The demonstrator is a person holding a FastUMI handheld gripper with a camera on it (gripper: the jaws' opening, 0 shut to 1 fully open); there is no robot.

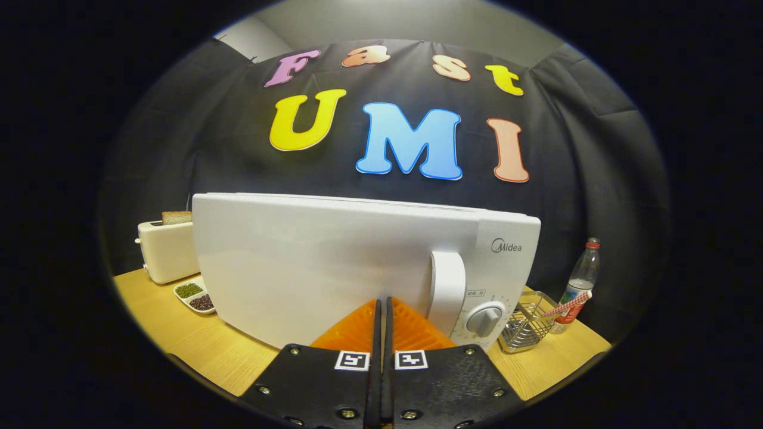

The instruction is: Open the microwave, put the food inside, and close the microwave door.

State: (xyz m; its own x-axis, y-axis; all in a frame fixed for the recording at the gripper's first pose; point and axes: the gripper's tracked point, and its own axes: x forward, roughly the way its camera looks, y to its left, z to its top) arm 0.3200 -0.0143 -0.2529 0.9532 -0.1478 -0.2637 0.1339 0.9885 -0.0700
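The microwave (pixel 334 262) stands on the wooden bench (pixel 197 345) directly ahead of the fingers (pixel 381 310), its white door (pixel 310 262) shut and facing the camera. The fingers are pressed together with only a thin slit between them and nothing held; their tips point at the lower part of the door, just left of the upright handle (pixel 447 292). Whether the tips touch the door cannot be told. Right of the handle is the control panel, with a grey dial (pixel 484 319) low down beside the fingers.

The brand name "Midea" (pixel 506 245) is printed at the top of the control panel (a small label under the handle's level is too tiny to read).

Left of the microwave, further back, sits a cream toaster (pixel 166 250) with a slice of bread (pixel 176 217) standing in its slot. In front of it lies a small white two-part dish (pixel 194 295) holding green and dark beans. On the right, beyond the dial, a wire basket (pixel 527 328) stands near a clear plastic bottle (pixel 581 280) with a red cap.
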